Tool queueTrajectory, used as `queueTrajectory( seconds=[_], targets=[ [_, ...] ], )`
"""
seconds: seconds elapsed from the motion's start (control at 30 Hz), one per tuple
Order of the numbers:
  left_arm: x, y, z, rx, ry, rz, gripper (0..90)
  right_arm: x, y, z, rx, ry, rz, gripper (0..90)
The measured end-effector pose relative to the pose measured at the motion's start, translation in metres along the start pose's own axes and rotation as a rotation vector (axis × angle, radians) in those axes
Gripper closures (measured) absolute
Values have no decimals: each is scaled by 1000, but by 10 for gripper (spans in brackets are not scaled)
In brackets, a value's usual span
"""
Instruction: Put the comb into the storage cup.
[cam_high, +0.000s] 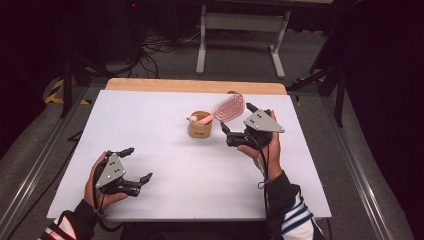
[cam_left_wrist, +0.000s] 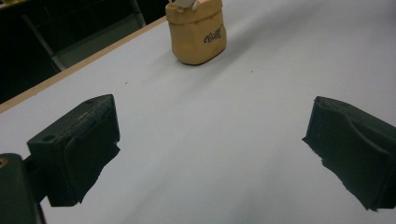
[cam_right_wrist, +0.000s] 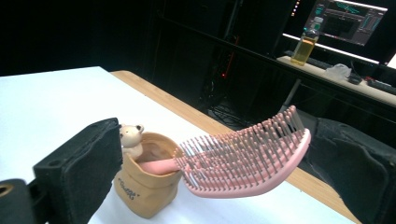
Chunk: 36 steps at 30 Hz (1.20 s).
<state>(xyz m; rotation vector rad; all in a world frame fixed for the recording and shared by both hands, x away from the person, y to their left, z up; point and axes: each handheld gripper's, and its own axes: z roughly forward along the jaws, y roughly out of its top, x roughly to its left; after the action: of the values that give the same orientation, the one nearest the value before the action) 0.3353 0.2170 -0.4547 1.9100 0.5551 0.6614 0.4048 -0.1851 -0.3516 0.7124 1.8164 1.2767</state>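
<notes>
A pink hairbrush leans out of a small tan cup that stands upright on the white tabletop, toward its far right part. The brush's handle sits down inside the cup while its wide bristled head tilts up and away to the right, clear of the tabletop. In the right gripper view the bristles of the hairbrush face upward and the handle runs into the mouth of the cup, where a little bear figure also pokes up by the rim. The right claw hovers just beside the cup on its right, its jaws spread wide to either side of the brush head; whether the far jaw touches the tip of the head is hard to tell, since the brush's edge overlaps it in the right gripper view. The person's right hand grips that tool from below. The left claw is held low over the near left part of the tabletop, well apart from the cup, with its jaws also wide and nothing between them. In the left gripper view the cup stands farther off between the two jaws, with bare white surface in front of it. A wooden edge runs along the far side of the tabletop.
</notes>
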Motion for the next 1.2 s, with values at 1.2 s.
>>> queueTrajectory(
  seconds=[1.2],
  targets=[
    [0, 0, 0, 7, -2, 9, 37, 21, -4, -21, -24, 89, -46, 34]
  ],
)
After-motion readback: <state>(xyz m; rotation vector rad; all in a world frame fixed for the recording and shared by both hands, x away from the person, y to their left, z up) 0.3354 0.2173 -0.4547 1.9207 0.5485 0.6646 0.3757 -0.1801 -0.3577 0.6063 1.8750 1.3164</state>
